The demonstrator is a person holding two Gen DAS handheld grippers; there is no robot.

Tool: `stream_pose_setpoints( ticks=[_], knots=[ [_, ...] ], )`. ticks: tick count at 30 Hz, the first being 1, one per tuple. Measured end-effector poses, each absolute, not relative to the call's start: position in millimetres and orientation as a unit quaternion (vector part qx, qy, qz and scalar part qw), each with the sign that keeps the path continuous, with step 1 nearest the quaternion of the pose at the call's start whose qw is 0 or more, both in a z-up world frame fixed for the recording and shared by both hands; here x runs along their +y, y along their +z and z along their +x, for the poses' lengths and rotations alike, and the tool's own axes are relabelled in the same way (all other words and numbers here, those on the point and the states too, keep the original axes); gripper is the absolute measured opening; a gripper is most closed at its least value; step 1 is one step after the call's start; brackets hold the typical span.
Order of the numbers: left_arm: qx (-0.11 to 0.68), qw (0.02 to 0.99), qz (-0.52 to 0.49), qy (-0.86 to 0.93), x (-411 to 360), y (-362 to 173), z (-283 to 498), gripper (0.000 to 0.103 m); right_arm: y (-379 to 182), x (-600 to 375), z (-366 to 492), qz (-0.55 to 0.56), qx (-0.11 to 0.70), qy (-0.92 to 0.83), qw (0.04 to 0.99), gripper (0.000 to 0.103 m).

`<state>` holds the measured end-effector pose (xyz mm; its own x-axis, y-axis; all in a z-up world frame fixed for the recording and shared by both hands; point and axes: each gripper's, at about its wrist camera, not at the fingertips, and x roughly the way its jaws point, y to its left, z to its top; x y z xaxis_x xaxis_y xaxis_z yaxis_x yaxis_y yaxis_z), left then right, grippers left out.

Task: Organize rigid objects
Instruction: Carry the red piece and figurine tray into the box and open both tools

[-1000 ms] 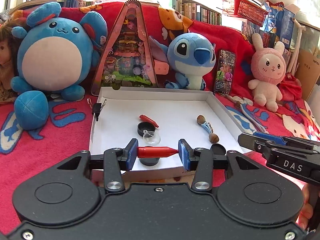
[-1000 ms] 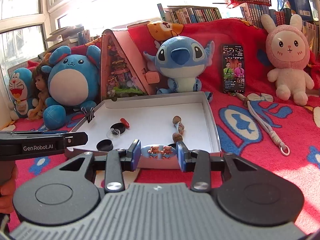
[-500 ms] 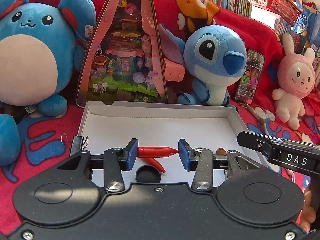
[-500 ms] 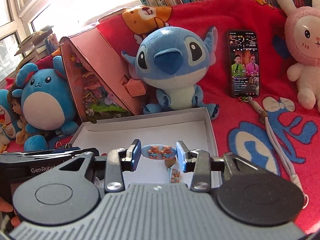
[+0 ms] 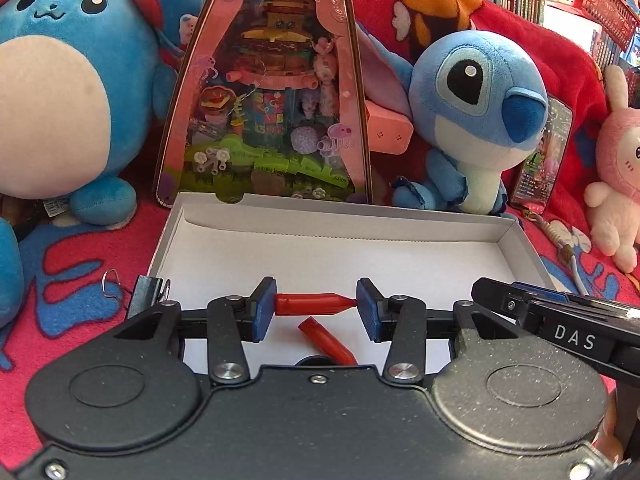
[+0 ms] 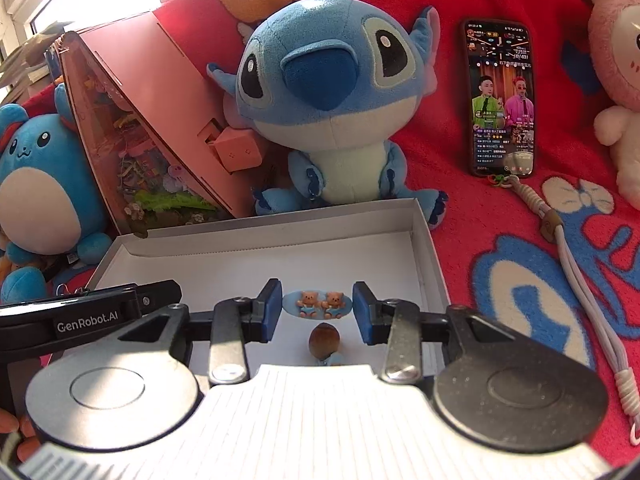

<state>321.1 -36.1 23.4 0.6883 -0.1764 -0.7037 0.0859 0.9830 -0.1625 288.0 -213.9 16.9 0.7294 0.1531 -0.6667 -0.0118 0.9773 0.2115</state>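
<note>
My left gripper is shut on a red pointed cap, held crosswise over the white shallow box. A second red cap lies on the box floor just below it, beside a black round lid. My right gripper is shut on a blue oval clip with two bears, held over the same box. A brown bead piece lies below it. The right gripper's body shows at the right of the left wrist view.
The box sits on a red blanket. Behind it stand a blue Stitch plush, a pink triangular display case, a round blue plush, a phone and a pink bunny. A binder clip grips the box's left wall.
Both grippers moved forward over the box toward its far wall, still holding their objects. The plush toys and case now loom larger.
</note>
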Motion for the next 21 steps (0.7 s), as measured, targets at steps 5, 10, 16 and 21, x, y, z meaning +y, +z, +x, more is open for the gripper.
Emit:
stream_pose_setpoints(
  ticks=[5,10,16,21],
  knots=[
    [0.387,0.918,-0.049,-0.066,-39,18,322,0.042,9,-211,292,0.094,0.367,0.04,0.925,0.044],
    [0.392,0.917,-0.045,-0.064,-40,12,322,0.042,6,-209,294,0.091,0.368,0.04,0.924,0.044],
    [0.387,0.919,-0.038,-0.063,-40,11,321,0.042,3,-210,296,0.094,0.373,0.039,0.922,0.044],
    [0.384,0.921,-0.027,-0.062,-43,10,320,0.042,3,-209,297,0.092,0.374,0.037,0.922,0.044]
  ],
)
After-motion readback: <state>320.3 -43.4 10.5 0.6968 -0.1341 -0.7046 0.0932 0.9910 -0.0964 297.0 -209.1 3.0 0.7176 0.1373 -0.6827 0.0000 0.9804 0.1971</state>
